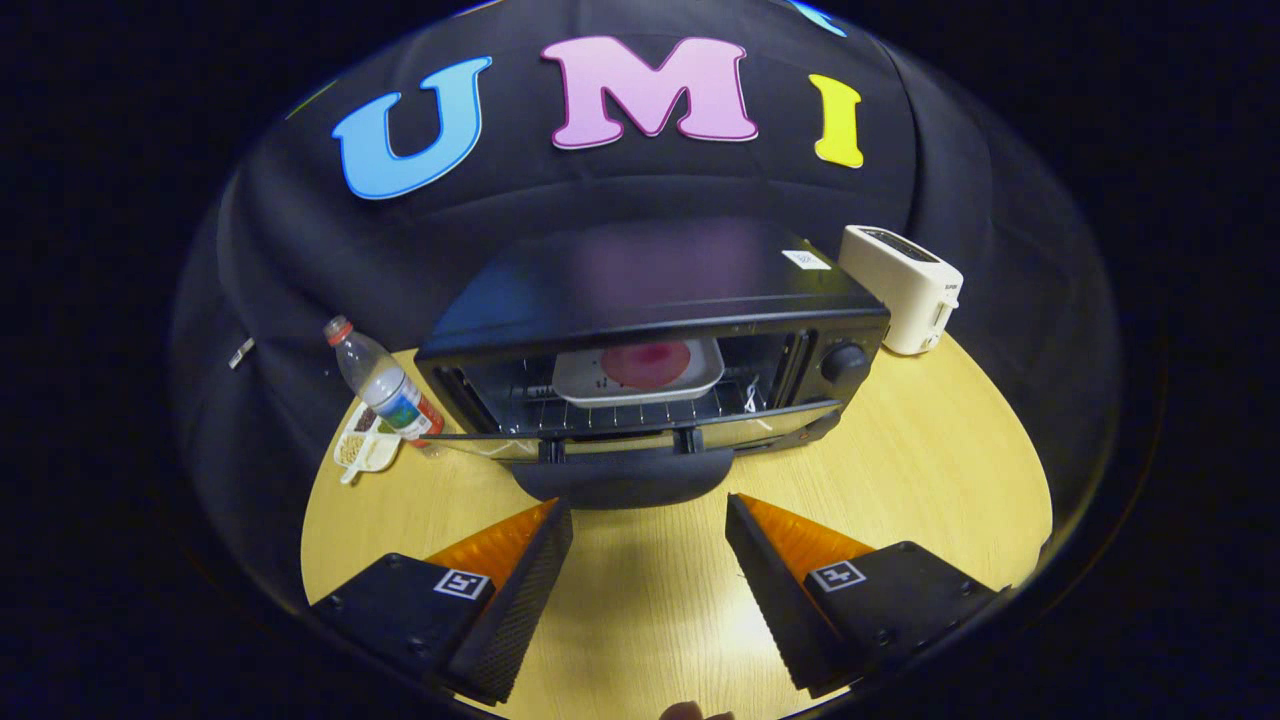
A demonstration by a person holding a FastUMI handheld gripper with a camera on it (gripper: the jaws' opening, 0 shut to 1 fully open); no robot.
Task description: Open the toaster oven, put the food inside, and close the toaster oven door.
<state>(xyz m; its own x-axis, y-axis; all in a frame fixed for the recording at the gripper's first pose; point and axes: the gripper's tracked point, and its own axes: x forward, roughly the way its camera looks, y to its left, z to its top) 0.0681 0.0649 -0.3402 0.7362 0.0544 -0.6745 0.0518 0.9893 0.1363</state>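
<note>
A black toaster oven (660, 300) stands on the wooden table, straight ahead of my fingers. Its glass door (620, 445) hangs down flat toward me, with the dark handle (622, 482) just ahead of the fingertips. Inside, on the wire rack, rests a pale tray (700, 375) carrying a round reddish piece of food (648, 364). My gripper (648, 515) is open, its fingers spread about as wide as the handle, with nothing between them. The control knob (846, 362) sits at the oven's right end.
A plastic water bottle (385, 385) leans left of the oven over a small white dish (365, 448) of food. A white slot toaster (903, 285) stands behind the oven's right corner. Bare light wood table (930, 470) lies to the right and beneath the fingers.
</note>
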